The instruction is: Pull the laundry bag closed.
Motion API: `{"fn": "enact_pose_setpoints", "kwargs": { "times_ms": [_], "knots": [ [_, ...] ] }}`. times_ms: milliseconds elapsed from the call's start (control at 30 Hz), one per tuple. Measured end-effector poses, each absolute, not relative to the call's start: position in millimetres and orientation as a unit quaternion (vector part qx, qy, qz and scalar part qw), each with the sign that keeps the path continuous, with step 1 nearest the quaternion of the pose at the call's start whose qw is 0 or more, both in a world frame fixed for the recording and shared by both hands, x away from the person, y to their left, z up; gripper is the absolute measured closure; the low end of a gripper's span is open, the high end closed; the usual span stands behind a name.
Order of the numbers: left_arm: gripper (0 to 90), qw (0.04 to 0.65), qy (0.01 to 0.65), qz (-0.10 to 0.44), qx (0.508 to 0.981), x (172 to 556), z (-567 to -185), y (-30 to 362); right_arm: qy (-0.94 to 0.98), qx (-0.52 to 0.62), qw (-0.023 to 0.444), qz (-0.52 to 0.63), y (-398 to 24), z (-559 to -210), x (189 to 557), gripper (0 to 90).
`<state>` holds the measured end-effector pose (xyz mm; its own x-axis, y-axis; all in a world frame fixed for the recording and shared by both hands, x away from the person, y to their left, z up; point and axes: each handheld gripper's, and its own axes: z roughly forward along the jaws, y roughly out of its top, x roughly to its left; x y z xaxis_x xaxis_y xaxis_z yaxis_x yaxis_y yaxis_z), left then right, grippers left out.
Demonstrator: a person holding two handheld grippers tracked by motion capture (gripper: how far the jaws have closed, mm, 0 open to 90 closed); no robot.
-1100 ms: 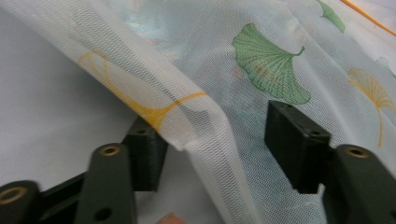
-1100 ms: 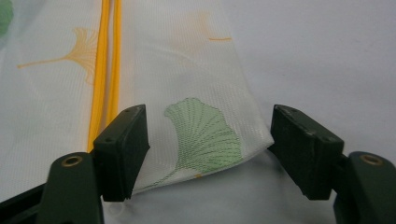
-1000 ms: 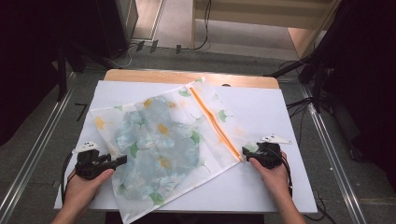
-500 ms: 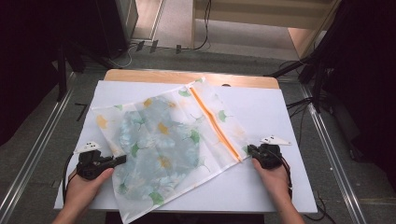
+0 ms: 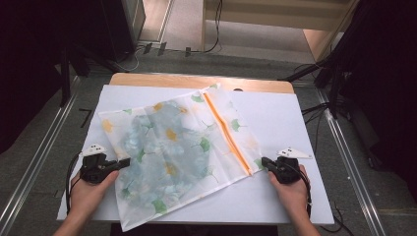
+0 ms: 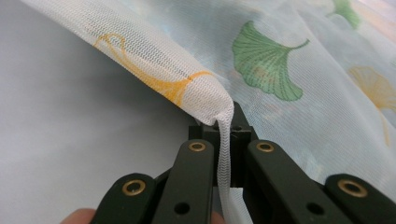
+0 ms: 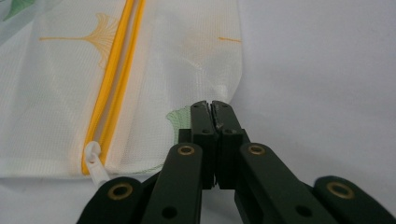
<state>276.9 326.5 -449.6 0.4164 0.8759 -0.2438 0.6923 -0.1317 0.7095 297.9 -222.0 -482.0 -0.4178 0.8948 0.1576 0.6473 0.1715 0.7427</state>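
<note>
At the table's near edge, our left gripper (image 6: 224, 128) and right gripper (image 7: 214, 112) jaws have just closed, pinching the mesh bag (image 5: 182, 147) corners, ready for lifting.

Table brightly lit, surroundings dark; close views soft at edges.

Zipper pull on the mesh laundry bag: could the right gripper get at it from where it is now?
Probably yes, after letting go: the right gripper is shut on the mesh laundry bag corner, and the white zipper pull lies uncovered just beside its jaws.
</note>
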Motion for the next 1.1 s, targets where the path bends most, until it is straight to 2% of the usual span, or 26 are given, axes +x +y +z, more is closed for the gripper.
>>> {"fn": "enact_pose_setpoints", "kwargs": {
  "times_ms": [300, 467, 700, 833, 1100],
  "knots": [
    [90.0, 0.386, 0.539, 0.124, 0.738, 299.7, -451.1, 330.1, 0.753, 0.514, 0.160, 0.379, -227.0, -481.0, 272.4, 90.0],
    [90.0, 0.379, 0.539, 0.131, 0.740, 312.6, -452.3, 326.2, 0.766, 0.502, 0.145, 0.374, -221.6, -481.4, 247.5, 90.0],
    [90.0, 0.380, 0.548, 0.131, 0.733, 314.1, -456.1, 331.6, 0.783, 0.486, 0.127, 0.366, -211.8, -477.3, 225.5, 90.0],
    [90.0, 0.385, 0.550, 0.127, 0.730, 314.4, -457.2, 332.7, 0.791, 0.480, 0.131, 0.355, -208.4, -475.5, 215.6, 90.0],
    [90.0, 0.388, 0.548, 0.128, 0.730, 316.8, -457.7, 327.0, 0.783, 0.502, 0.121, 0.347, -221.9, -474.7, 205.8, 90.0]
  ]
}}
